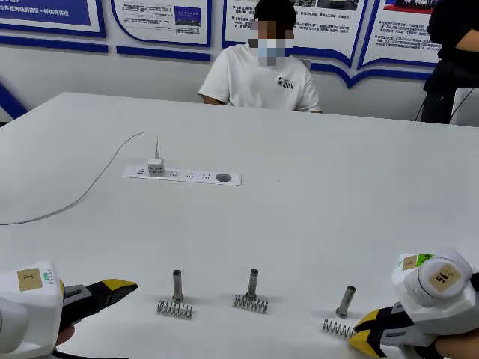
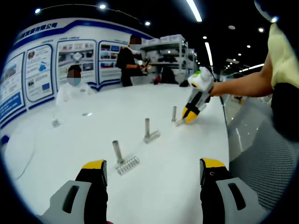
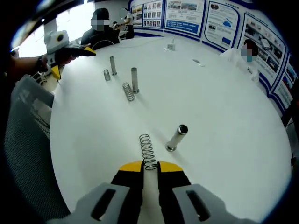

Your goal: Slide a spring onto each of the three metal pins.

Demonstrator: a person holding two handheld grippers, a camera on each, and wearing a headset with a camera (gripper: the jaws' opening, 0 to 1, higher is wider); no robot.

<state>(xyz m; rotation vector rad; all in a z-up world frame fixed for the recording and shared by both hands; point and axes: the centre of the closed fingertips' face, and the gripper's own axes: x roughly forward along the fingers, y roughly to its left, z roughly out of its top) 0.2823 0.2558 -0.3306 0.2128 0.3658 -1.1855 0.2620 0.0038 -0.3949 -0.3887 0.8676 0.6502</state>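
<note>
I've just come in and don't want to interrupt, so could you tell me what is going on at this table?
The right hand-held gripper is shut on the end of the right spring, which lies beside the right pin. The left hand-held gripper is open near the left pin. No pin carries a spring yet.

A large white worktop (image 1: 337, 187) carries a power strip (image 1: 183, 176); blue-bordered posters (image 1: 161, 19) line the white wall (image 1: 60, 71), strip lights (image 2: 195, 10) glow overhead
</note>
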